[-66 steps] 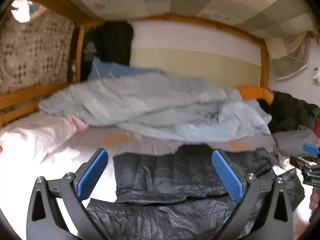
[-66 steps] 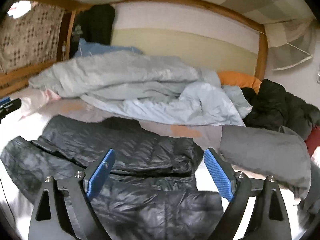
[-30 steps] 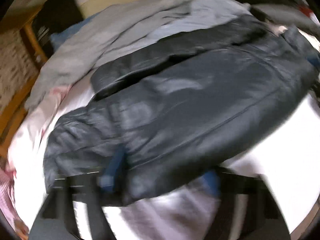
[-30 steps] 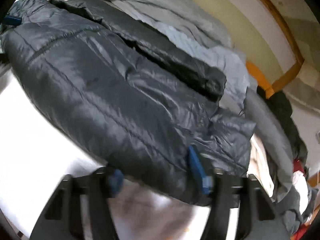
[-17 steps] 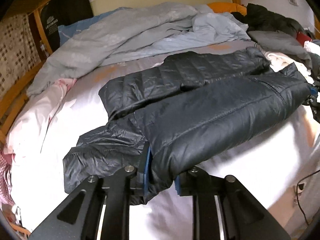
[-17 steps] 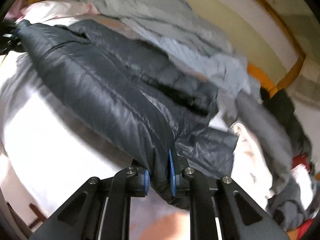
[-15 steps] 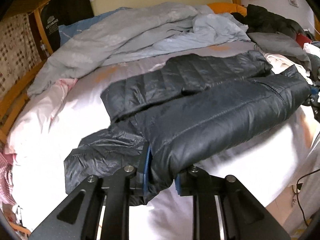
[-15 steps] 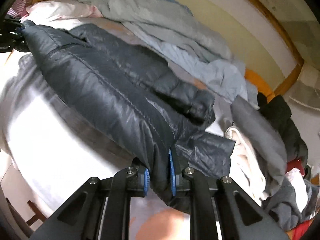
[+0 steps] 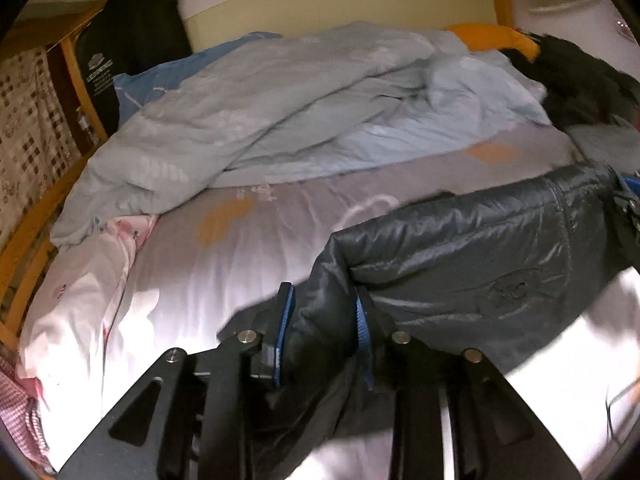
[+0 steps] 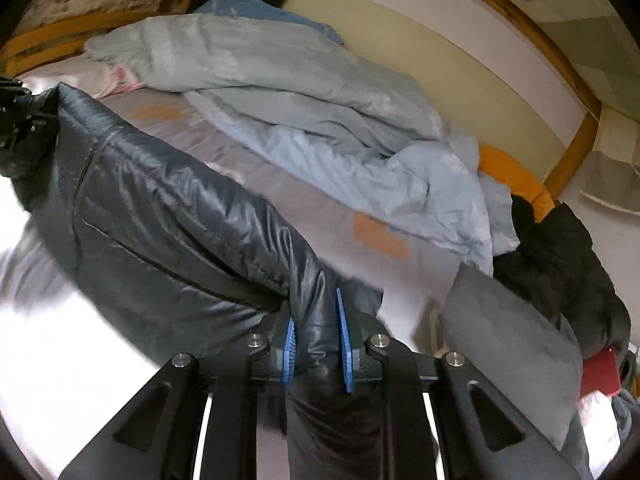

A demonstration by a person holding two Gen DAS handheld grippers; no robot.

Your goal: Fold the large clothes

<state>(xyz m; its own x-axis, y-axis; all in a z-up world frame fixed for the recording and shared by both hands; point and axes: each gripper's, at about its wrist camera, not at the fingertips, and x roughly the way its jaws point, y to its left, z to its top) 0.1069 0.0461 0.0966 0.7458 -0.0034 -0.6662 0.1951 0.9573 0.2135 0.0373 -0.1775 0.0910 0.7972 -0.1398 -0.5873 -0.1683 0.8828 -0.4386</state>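
Left wrist view: the left gripper (image 9: 322, 334) is clamped on one end of the shiny dark quilted puffer jacket (image 9: 480, 252), which stretches taut above the pale printed bedsheet (image 9: 240, 248) toward the right gripper (image 10: 316, 340), also pinching it tight.

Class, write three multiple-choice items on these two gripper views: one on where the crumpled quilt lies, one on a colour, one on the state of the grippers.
1. Where does the light blue quilt lie?
A. Bunched at the far side of the bed
B. On the floor
C. Over the jacket

2. What colour are the gripper pads?
A. Red
B. Blue
C. Green

3. How is the dark puffer jacket held?
A. Lying loose
B. By one gripper
C. By both grippers

Key: 1 A, it is heaped by the far wall; 2 B, both views show blue pads; 3 C, the left gripper and right gripper each pinch its fabric.
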